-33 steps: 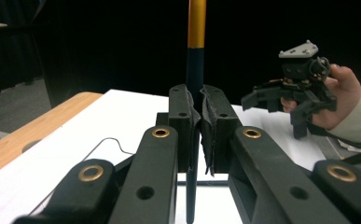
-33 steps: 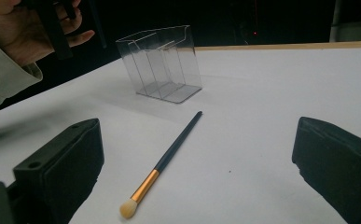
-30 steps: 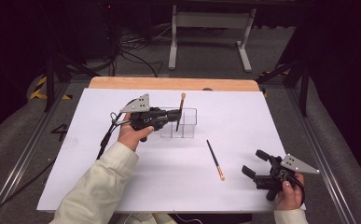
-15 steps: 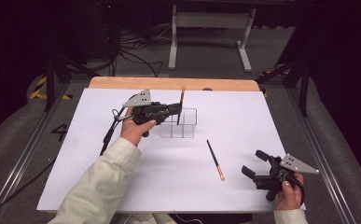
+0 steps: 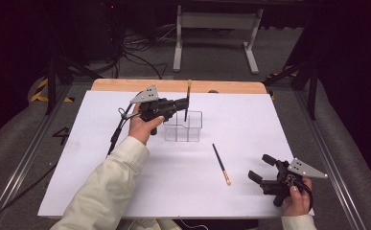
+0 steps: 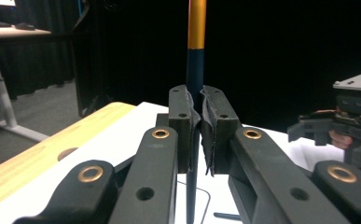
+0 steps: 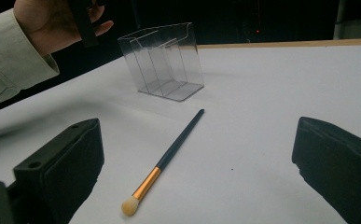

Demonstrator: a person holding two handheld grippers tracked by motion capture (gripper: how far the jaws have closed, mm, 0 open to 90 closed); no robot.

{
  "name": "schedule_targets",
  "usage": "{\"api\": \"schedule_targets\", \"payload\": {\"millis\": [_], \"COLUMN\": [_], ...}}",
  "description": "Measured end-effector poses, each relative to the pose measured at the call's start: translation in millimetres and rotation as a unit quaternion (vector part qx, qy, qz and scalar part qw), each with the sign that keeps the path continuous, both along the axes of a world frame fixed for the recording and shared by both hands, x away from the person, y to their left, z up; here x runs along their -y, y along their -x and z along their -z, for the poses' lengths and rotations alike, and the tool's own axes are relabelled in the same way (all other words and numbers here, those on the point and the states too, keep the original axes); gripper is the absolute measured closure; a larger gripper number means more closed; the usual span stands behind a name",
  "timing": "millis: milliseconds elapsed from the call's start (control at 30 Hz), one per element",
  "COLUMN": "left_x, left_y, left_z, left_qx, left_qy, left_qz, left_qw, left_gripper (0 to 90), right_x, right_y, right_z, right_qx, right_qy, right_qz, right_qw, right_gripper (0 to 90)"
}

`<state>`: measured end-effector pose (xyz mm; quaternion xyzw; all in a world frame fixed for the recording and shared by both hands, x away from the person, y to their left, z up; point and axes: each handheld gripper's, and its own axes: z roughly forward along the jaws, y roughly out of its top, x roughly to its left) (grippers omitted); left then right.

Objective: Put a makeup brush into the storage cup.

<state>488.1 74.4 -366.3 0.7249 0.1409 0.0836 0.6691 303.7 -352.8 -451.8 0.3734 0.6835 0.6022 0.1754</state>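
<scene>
My left gripper (image 5: 185, 104) is shut on a dark makeup brush (image 5: 187, 99) with a gold ferrule, held upright over the clear plastic organizer (image 5: 183, 127). In the left gripper view the brush handle (image 6: 195, 46) rises between the closed pads (image 6: 183, 121), and its lower end points down toward the organizer's rim. A second brush (image 5: 220, 163) lies flat on the white table between the organizer and my right gripper (image 5: 262, 168). That gripper rests open at the table's front right. The right gripper view shows the lying brush (image 7: 169, 156) with its pale bristles nearest and the organizer (image 7: 163, 61) beyond.
The white board (image 5: 77, 158) covers the table, with a wooden strip (image 5: 125, 85) along its far edge. A cable (image 5: 116, 134) trails from the left gripper. A metal stand (image 5: 216, 28) is on the floor behind the table.
The left gripper has carried the upright brush slightly toward the organizer. The right gripper and the lying brush have stayed put.
</scene>
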Motion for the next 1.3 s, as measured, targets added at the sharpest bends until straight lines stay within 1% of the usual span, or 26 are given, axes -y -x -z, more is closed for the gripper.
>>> {"api": "schedule_targets", "payload": {"millis": [67,200,233,267,333,500,600,667,733,867,967,1000,1067,1267,1300], "left_x": [0.5,0.6,1.7,2.1,2.7,1.4,0.6,0.7,0.6,1.2,2.8,3.1,3.0,2.1,1.5], "left_y": [-1.7,-4.3,-6.3,-6.9,-7.8,-9.1,-10.0,-10.4,-11.3,-12.1,-11.5,-11.4,-11.2,-11.2,-11.4], "left_z": [1.3,4.1,6.4,7.2,9.5,15.3,18.0,21.5,23.3,27.8,32.3,33.4,34.8,36.0,36.9], "left_qx": [0.009,0.010,0.013,0.014,0.011,0.002,-0.001,-0.010,-0.008,-0.014,-0.022,-0.024,-0.029,-0.032,-0.036], "left_qy": [-0.005,-0.006,-0.012,-0.013,-0.017,-0.015,-0.018,-0.022,-0.026,-0.026,-0.038,-0.038,-0.043,-0.045,-0.047], "left_qz": [-0.007,-0.017,-0.023,-0.025,-0.028,-0.031,-0.032,-0.028,-0.028,-0.031,-0.030,-0.028,-0.028,-0.029,-0.031], "left_qw": [0.9999,0.9998,0.9996,0.9995,0.9994,0.9994,0.9993,0.9993,0.9993,0.9991,0.9986,0.9986,0.9983,0.9980,0.9978], "left_gripper": [83.2,83.2,83.2,83.1,83.1,83.1,83.1,83.1,83.1,83.1,83.1,83.1,83.1,83.0,83.0], "right_x": [0.1,0.2,0.2,0.2,0.1,0.1,0.0,0.1,0.4,0.5,0.7,0.8,0.9,0.2,0.3], "right_y": [0.0,0.3,0.4,0.3,0.2,0.3,0.3,0.5,0.7,0.4,0.7,0.9,1.2,1.5,1.5], "right_z": [0.1,-0.2,-0.2,-0.1,-0.1,-0.2,-0.1,-0.6,-1.2,-0.8,-1.1,-1.3,-2.0,-2.4,-2.5], "right_qx": [0.000,0.000,0.000,0.000,0.000,0.000,0.000,0.001,0.003,0.002,0.003,0.003,0.004,0.005,0.006], "right_qy": [0.000,0.000,0.000,-0.001,-0.001,-0.001,0.000,0.000,0.000,-0.001,-0.002,-0.002,-0.002,-0.001,0.000], "right_qz": [0.000,0.000,0.000,0.000,0.000,-0.001,-0.001,-0.001,-0.001,0.000,0.000,0.000,0.001,0.000,0.000], "right_qw": [1.0000,1.0000,1.0000,1.0000,1.0000,1.0000,1.0000,1.0000,1.0000,1.0000,1.0000,1.0000,1.0000,1.0000,1.0000], "right_gripper": [2.5,2.5,2.5,2.5,2.5,2.5,2.5,2.5,2.5,2.5,2.5,2.5,2.5,2.5,2.5]}}
